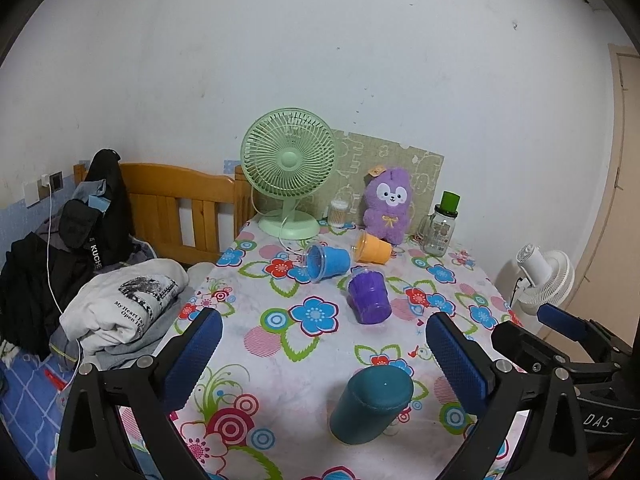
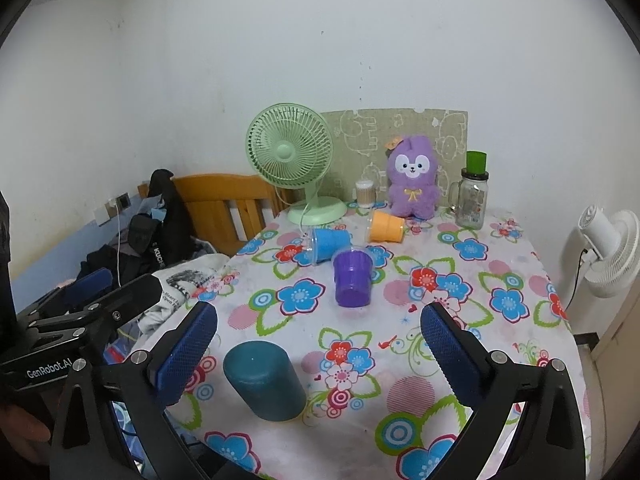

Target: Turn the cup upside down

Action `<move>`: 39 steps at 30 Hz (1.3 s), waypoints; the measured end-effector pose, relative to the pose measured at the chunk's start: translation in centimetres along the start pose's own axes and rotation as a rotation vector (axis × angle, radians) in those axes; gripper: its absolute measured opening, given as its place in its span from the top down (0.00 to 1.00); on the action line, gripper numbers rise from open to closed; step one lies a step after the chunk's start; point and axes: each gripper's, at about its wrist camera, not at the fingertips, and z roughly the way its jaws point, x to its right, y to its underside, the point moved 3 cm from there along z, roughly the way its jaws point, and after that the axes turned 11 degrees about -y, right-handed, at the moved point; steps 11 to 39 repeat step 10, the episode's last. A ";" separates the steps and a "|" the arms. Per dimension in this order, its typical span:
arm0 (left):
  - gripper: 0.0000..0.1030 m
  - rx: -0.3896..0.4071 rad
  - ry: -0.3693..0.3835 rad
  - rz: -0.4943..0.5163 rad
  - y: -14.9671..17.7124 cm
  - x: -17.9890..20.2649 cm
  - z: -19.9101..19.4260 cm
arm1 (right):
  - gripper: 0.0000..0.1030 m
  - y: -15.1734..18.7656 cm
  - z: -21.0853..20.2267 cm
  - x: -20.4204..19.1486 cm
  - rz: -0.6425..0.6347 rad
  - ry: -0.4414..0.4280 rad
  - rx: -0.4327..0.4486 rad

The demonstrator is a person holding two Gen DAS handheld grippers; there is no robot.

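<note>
A teal cup [image 1: 370, 404] stands upside down on the flowered tablecloth near the front edge; it also shows in the right wrist view [image 2: 264, 380]. A purple cup [image 1: 369, 296] stands base up mid-table, also in the right wrist view [image 2: 352, 278]. A blue cup [image 1: 326, 263] and an orange cup [image 1: 372, 247] lie on their sides behind it. My left gripper [image 1: 324, 344] is open and empty above the teal cup. My right gripper [image 2: 320, 340] is open and empty, with the teal cup near its left finger.
A green fan [image 1: 288, 172], a purple plush toy [image 1: 387, 204], a glass jar with a green lid [image 1: 440, 224] and a cotton-swab pot [image 1: 338, 213] line the table's back. Folded clothes [image 1: 124, 308] lie on the bed at left. A white fan [image 1: 544, 280] stands at right.
</note>
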 end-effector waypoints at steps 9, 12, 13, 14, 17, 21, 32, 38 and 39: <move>0.00 0.006 0.004 -0.002 0.0 0.2 -0.1 | 0.00 0.2 0.2 -0.2 -0.001 -0.006 -0.006; 0.00 0.005 0.004 -0.002 0.0 0.2 -0.1 | 0.00 0.2 0.2 -0.2 -0.001 -0.006 -0.003; 0.00 0.005 0.004 -0.002 0.0 0.2 -0.1 | 0.00 0.2 0.2 -0.2 -0.001 -0.006 -0.003; 0.00 0.005 0.004 -0.002 0.0 0.2 -0.1 | 0.00 0.2 0.2 -0.2 -0.001 -0.006 -0.003; 0.00 0.005 0.004 -0.002 0.0 0.2 -0.1 | 0.00 0.2 0.2 -0.2 -0.001 -0.006 -0.003; 0.00 0.005 0.004 -0.002 0.0 0.2 -0.1 | 0.00 0.2 0.2 -0.2 -0.001 -0.006 -0.003; 0.00 0.005 0.004 -0.002 0.0 0.2 -0.1 | 0.00 0.2 0.2 -0.2 -0.001 -0.006 -0.003; 0.00 0.005 0.004 -0.002 0.0 0.2 -0.1 | 0.00 0.2 0.2 -0.2 -0.001 -0.006 -0.003; 0.00 0.005 0.004 -0.002 0.0 0.2 -0.1 | 0.00 0.2 0.2 -0.2 -0.001 -0.006 -0.003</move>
